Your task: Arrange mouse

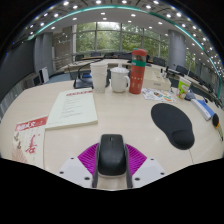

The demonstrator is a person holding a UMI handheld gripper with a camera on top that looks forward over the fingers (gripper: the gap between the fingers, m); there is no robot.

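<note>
A black computer mouse sits between my two fingers, its sides against the purple pads, and it looks lifted above the round white table. My gripper is shut on it. A black oval mouse pad lies on the table ahead and to the right of the fingers, with nothing on it.
An open booklet lies ahead to the left, with red-printed papers nearer the left edge. Beyond stand a white jug, a clear cup, a red patterned can and small items at the right. Office chairs and desks are behind.
</note>
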